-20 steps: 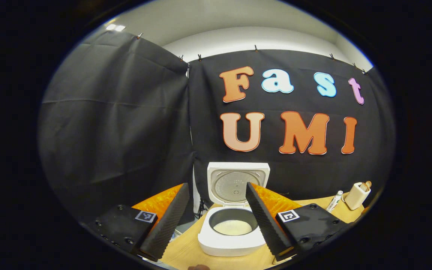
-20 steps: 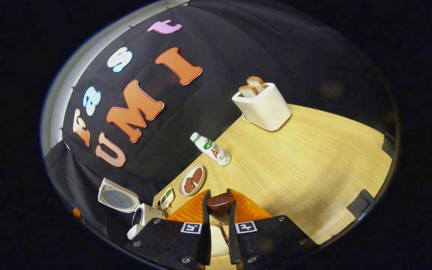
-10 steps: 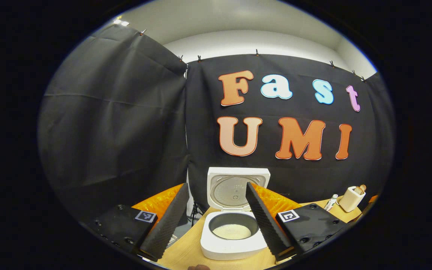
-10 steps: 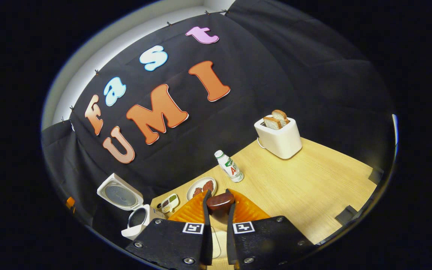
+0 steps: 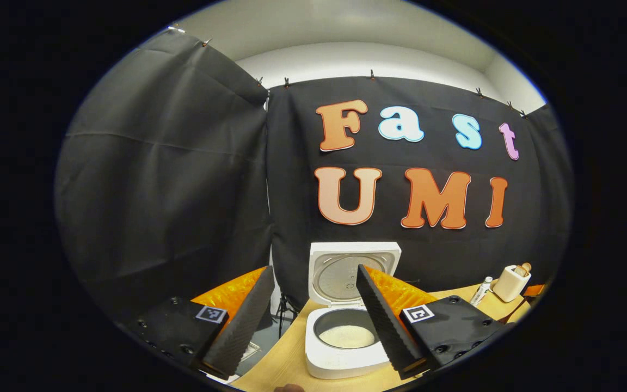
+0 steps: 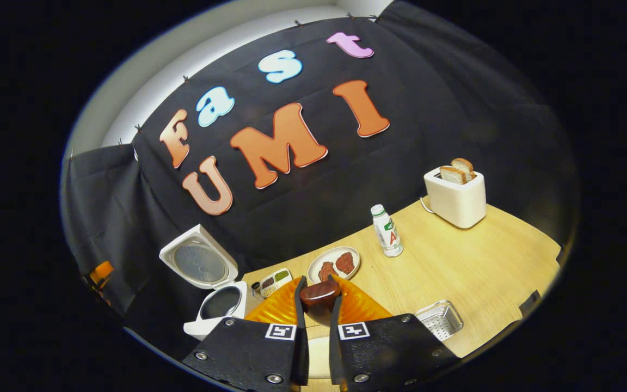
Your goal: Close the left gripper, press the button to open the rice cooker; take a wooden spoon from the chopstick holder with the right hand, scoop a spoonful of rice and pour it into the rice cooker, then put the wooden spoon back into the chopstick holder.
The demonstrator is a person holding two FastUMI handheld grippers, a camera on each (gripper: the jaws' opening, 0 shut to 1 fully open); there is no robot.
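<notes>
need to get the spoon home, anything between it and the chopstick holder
The right gripper is shut on the wooden spoon. The chopstick holder cannot be made out in either view, so that path cannot be judged.

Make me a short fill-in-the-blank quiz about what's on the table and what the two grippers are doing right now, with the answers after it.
1. The rice cooker stands with its lid ____.
2. The right gripper is shut on the ____ of the wooden spoon.
3. The toaster holds two slices of ____.
4. The left gripper has its fingers ____.

Answers: open; handle; bread; apart
</notes>
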